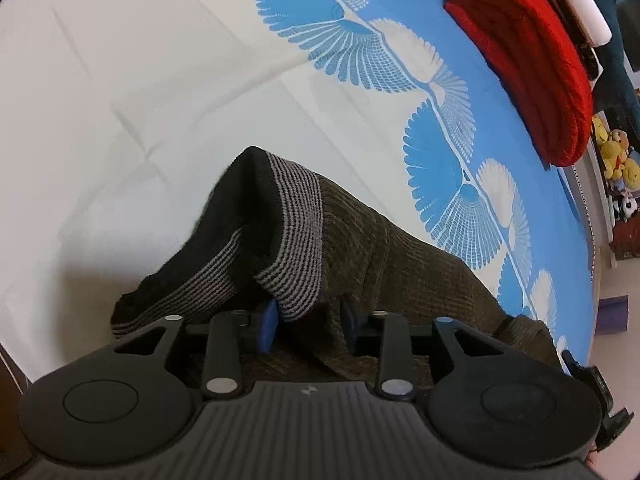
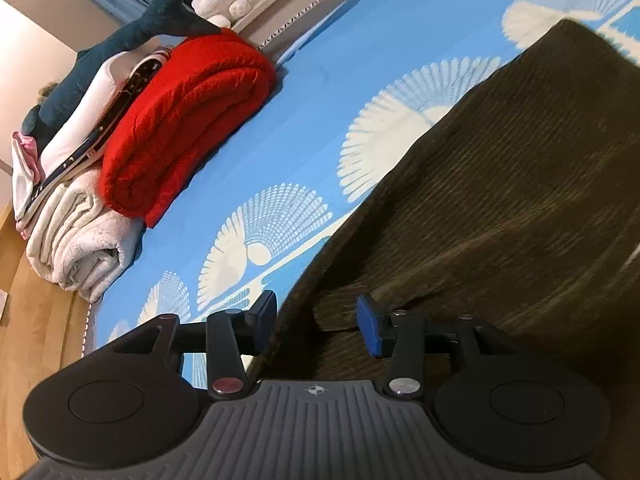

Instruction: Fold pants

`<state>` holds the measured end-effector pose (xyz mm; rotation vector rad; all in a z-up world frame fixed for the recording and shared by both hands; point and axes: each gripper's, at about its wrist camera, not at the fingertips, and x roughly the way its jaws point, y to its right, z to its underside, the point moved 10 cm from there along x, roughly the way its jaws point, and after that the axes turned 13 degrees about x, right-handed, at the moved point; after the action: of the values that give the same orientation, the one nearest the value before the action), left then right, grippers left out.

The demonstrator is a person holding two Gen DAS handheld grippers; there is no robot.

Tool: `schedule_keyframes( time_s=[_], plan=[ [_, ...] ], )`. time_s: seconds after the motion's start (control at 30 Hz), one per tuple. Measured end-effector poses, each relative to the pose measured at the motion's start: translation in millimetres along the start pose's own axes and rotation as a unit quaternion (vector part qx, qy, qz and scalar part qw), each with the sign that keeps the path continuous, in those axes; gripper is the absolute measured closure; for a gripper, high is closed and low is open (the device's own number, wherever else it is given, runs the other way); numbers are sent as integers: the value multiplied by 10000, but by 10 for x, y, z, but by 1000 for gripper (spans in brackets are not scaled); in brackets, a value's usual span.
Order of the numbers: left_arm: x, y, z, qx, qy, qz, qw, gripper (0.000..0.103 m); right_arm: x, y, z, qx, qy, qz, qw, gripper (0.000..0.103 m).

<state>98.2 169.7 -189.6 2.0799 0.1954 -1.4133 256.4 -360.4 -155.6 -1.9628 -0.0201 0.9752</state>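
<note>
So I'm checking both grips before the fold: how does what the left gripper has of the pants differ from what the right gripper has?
The left gripper is at the striped waistband, while the right gripper is at plain ribbed cloth with no band. The left gripper's pads sit closer together than the right gripper's, whose gap is wider. Both have cloth of the same dark pants between their blue pads, over the blue-and-white bedsheet.

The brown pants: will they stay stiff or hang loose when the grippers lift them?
Probably loose: the pants already drape and crease around the left gripper. The ribbed waistband looks thicker, so it may hold shape better. The knit texture probably resists slipping.
</note>
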Motion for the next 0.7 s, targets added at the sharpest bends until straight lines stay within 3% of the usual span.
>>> schedule_keyframes(
  time_s=[0.37, 0.53, 0.57, 0.7],
  plan=[
    [302, 2, -48, 29, -408, -415, 9983, 52, 836, 11, -36, 487, -217, 238, 9983, 56],
    [348, -12, -73, 108, -444, -561, 9974, 55, 997, 160, -129, 829, -138, 373, 9958, 56],
    [345, -25, -80, 127, -444, -604, 9971, 57, 998, 176, -146, 842, -107, 396, 9956, 58],
    [310, -58, -108, 111, -399, -628, 9972, 70, 879, 152, -221, 723, 40, 412, 9965, 82]
  ],
)
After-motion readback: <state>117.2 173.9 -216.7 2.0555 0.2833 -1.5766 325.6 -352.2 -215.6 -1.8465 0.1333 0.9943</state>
